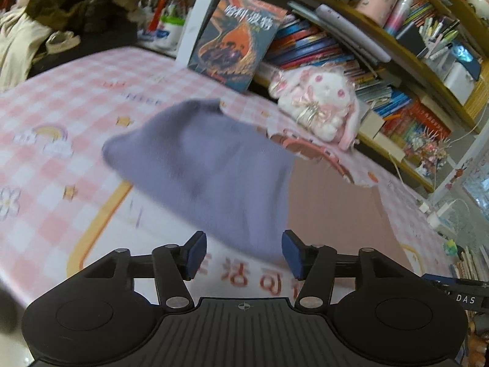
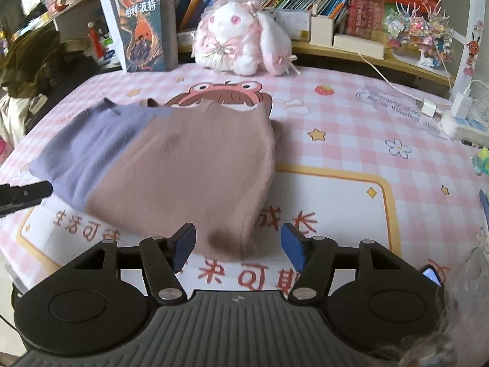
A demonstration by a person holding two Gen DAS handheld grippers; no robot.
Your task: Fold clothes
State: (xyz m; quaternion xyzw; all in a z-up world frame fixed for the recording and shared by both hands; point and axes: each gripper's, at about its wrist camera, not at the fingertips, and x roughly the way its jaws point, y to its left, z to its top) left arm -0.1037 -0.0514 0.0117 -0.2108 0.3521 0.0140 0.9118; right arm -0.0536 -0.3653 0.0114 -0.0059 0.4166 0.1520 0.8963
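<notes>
Garment (image 2: 171, 165), mauve and purple, lies folded on the checked tablecloth (image 2: 351, 128). Left gripper (image 1: 243, 255) and right gripper (image 2: 237, 246): jaws apart, holding nothing.

The two-colour garment (image 2: 159, 165) is blurred in both views, so its weave and seams cannot be read. In the left wrist view its brown half (image 1: 333, 202) is a flat smear. The brown part covers the lower part of the cartoon print (image 2: 227, 94) on the tablecloth (image 2: 351, 140). The other gripper (image 2: 21, 197) is cut by the left edge, its jaws unseen. Book spines (image 1: 308, 46) are too small to read.
</notes>
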